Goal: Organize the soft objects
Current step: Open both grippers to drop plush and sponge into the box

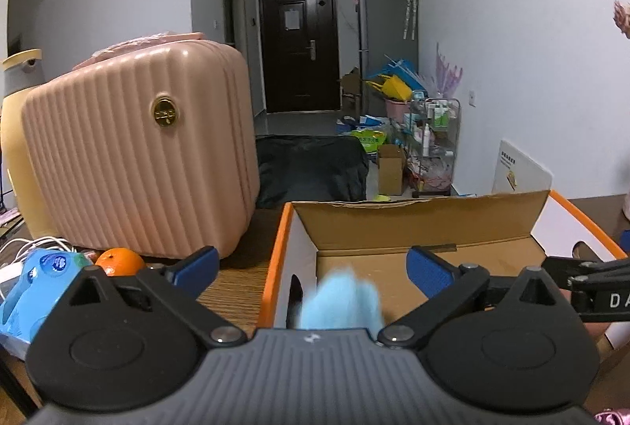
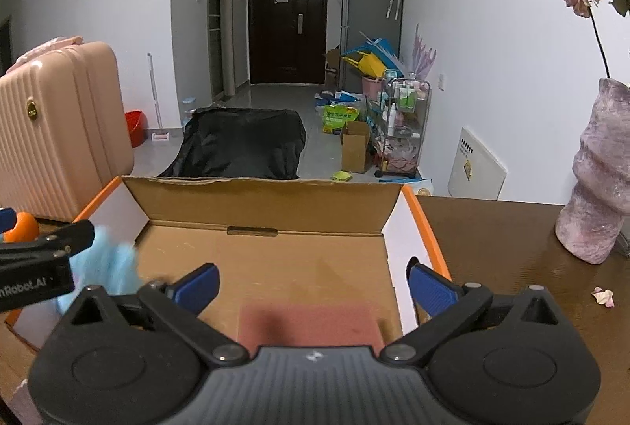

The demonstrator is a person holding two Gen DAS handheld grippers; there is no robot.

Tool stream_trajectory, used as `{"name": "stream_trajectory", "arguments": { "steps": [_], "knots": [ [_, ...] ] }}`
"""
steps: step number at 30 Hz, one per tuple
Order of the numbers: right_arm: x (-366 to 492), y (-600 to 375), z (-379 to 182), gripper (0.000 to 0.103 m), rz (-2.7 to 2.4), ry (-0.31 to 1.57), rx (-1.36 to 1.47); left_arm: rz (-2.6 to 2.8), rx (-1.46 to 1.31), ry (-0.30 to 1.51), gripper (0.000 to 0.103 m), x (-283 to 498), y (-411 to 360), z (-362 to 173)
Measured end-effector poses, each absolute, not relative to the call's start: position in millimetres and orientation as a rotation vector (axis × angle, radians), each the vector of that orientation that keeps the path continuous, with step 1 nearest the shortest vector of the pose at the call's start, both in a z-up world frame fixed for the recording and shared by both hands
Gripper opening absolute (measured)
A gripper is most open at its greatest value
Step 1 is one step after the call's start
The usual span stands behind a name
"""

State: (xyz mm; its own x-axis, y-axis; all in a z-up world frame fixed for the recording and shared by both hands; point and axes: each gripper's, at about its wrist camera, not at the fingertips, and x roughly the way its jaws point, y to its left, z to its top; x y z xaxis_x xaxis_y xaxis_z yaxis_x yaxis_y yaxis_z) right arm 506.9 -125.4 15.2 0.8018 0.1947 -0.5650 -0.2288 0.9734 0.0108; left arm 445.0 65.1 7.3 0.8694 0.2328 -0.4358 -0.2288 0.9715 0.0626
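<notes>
blue fluffy cloth (image 1: 341, 301), blurred, orientation unclear

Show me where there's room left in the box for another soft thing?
The cardboard box has bare brown floor in the middle and along its back wall. The blue fluffy cloth fills the left corner; the reddish cloth covers the near part. Left of the box, by the orange, it's crowded.

Open brown corrugated cardboard box (image 2: 271, 212), matt, raw inside, orange-edged white outer walls. Fluffy light-blue cloth (image 1: 342, 303), fuzzy nap. Flat dull-red cloth (image 2: 311, 322), matt. Ribbed pink hard-plastic suitcase (image 1: 138, 165), satin sheen, shiny gold metal badge. Dark wood-grain tabletop (image 2: 504, 259), slightly glossy.
</notes>
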Motion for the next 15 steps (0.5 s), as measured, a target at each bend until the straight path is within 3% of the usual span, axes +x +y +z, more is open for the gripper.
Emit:
{"name": "stream_trajectory", "arguments": {
  "steps": [15],
  "knots": [
    [468.4, -136.3, 37.8, 0.103, 0.241, 0.509, -0.061, 0.24, -0.019, 0.441, 0.103, 432.3, 67.9, 17.7]
  ]
}}
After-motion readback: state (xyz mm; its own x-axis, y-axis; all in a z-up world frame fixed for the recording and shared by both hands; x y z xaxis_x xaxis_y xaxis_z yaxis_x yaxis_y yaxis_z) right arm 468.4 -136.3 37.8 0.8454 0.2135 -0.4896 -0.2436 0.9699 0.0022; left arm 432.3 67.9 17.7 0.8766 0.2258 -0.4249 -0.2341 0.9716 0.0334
